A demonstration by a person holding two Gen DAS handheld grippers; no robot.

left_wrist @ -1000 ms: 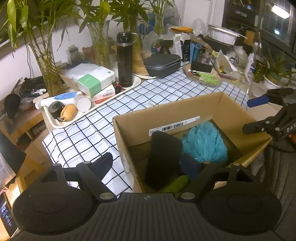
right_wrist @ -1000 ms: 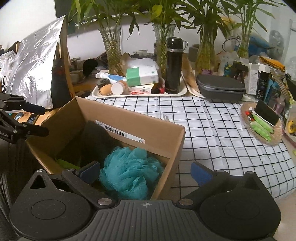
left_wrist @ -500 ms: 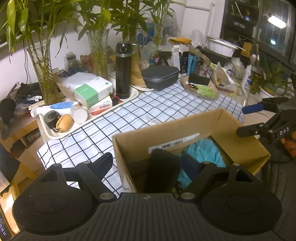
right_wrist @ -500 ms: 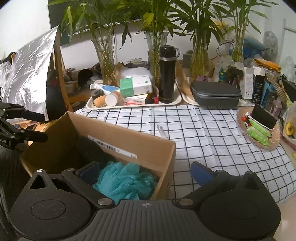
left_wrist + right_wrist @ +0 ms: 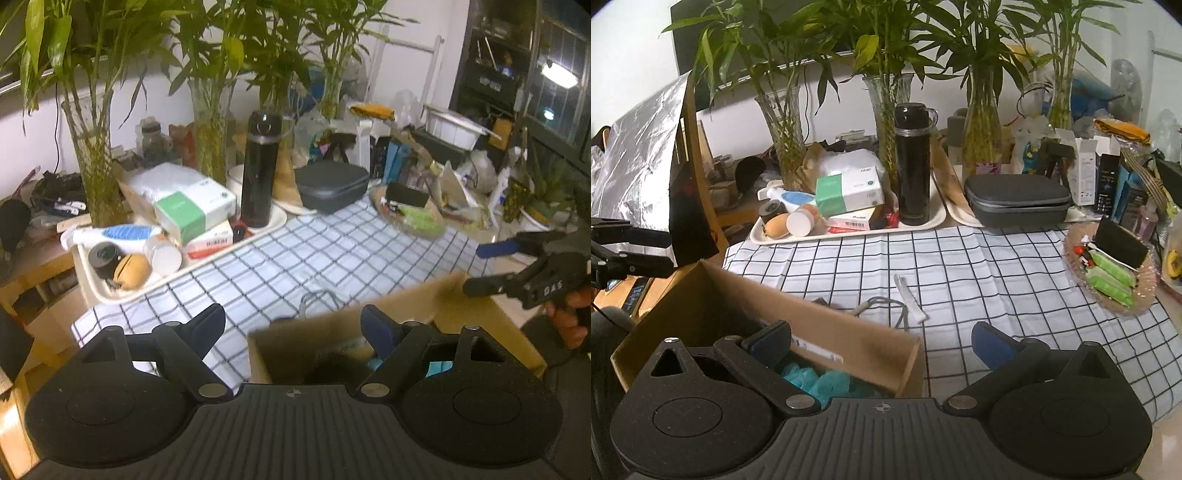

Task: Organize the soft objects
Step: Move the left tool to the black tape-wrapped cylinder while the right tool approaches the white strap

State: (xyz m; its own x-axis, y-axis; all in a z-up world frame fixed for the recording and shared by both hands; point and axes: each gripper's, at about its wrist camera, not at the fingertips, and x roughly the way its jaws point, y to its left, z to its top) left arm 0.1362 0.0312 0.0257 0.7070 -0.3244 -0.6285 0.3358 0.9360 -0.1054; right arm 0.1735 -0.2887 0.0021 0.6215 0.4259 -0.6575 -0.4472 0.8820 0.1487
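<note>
A: What is nearest to the cameras?

B: The cardboard box (image 5: pixel 849 343) sits at the near edge of the surface (image 5: pixel 997 273), which has a white cloth with black grid lines. Inside the box lies a teal mesh sponge (image 5: pixel 820 380), fluffy and crumpled. Beside it there is a dark soft thing (image 5: pixel 332 365), but it is too blurred to name.

A: And the fingers?

B: The right gripper (image 5: pixel 882 343) has its fingers spread wide and holds nothing; one blue pad is over the box, the other over the cloth. The left gripper (image 5: pixel 293 325) is also wide apart and empty, above the box corner.

A: Can you read any writing?

B: The box carries a white barcode label (image 5: pixel 816 349), but the print is too small to read. In the left wrist view the right gripper shows the letters "DAS".

A: What is farther away?

B: A grey cord (image 5: pixel 886 306) lies on the cloth just behind the box. Further back, a tray (image 5: pixel 849 230) holds a black flask (image 5: pixel 912 166) and a green-and-white carton (image 5: pixel 847 192); its text is not legible. Beside it is a grey zip case (image 5: pixel 1017 199).
</note>
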